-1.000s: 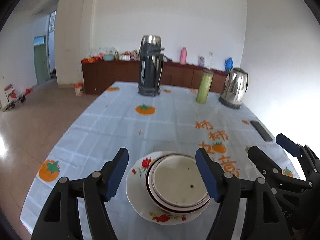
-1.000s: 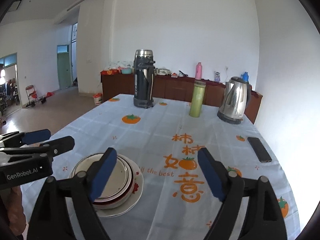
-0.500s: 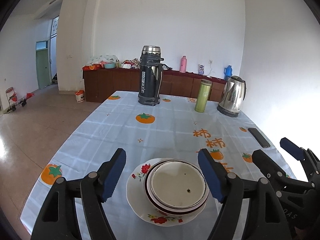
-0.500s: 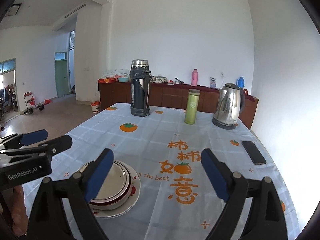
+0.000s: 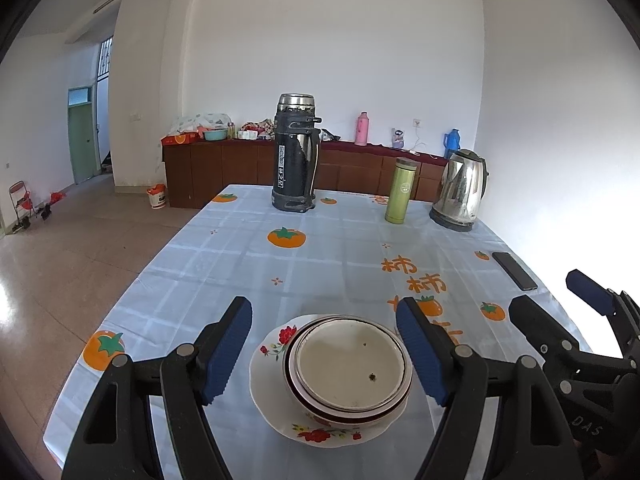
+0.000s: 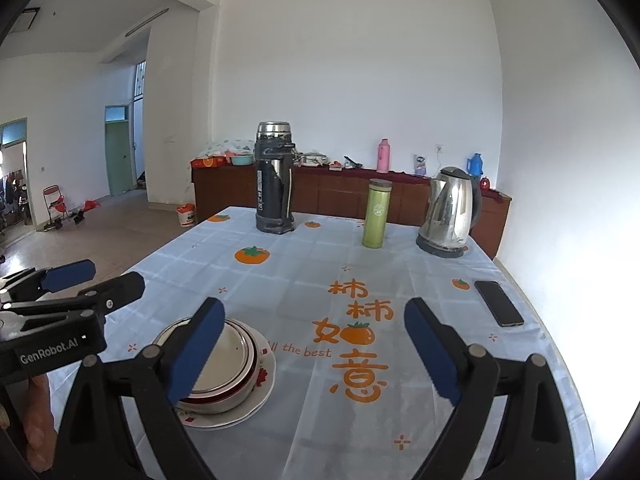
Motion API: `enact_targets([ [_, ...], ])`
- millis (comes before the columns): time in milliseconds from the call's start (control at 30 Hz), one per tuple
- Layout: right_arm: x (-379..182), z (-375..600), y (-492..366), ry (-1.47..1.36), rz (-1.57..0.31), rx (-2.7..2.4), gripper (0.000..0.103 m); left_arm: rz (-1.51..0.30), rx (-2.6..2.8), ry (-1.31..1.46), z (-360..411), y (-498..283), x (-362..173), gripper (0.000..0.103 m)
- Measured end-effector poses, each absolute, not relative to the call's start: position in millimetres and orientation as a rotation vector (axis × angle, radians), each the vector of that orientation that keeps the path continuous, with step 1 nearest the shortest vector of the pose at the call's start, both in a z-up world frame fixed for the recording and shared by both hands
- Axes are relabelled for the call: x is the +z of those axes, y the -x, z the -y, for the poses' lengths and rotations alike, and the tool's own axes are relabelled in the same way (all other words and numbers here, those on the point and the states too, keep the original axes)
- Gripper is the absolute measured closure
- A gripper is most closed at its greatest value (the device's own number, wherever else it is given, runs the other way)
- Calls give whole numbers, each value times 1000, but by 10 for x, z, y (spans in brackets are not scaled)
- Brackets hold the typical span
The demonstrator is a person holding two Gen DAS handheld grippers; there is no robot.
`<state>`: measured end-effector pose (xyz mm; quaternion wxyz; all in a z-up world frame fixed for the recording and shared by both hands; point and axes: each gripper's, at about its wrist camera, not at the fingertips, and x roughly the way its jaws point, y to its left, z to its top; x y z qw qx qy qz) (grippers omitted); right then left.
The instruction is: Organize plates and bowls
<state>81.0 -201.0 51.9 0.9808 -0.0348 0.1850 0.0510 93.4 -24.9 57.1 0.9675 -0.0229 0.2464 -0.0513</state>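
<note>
A stack of bowls [image 5: 348, 368] sits on a white flowered plate [image 5: 276, 350] near the table's front edge. The top bowl is steel-rimmed with a pale inside. My left gripper [image 5: 326, 350] is open and empty, held above the stack with a blue pad on each side. My right gripper [image 6: 314, 354] is open and empty to the right of the stack [image 6: 228, 364], over the orange lettering. Its left pad hides part of the bowls. Each gripper shows in the other's view, the right one [image 5: 560, 320] and the left one [image 6: 72, 288].
The table [image 5: 340, 248] has a pale blue cloth with orange persimmons. At its far end stand a tall black thermos [image 5: 295, 152], a green flask [image 5: 401, 190] and a steel kettle [image 5: 460, 190]. A black phone [image 6: 499, 303] lies near the right edge. A brown sideboard [image 5: 240, 160] stands behind.
Both grippers have pulled back and tilted up a little, so more of the room shows. The stack sits lower in both views. Both stay open.
</note>
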Motion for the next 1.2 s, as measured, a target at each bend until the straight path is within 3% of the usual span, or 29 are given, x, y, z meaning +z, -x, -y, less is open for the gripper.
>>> enact_targets([
  [1200,598,2064,-752,81,-350,86,9,-523,-145,30,325,-922,627,26],
])
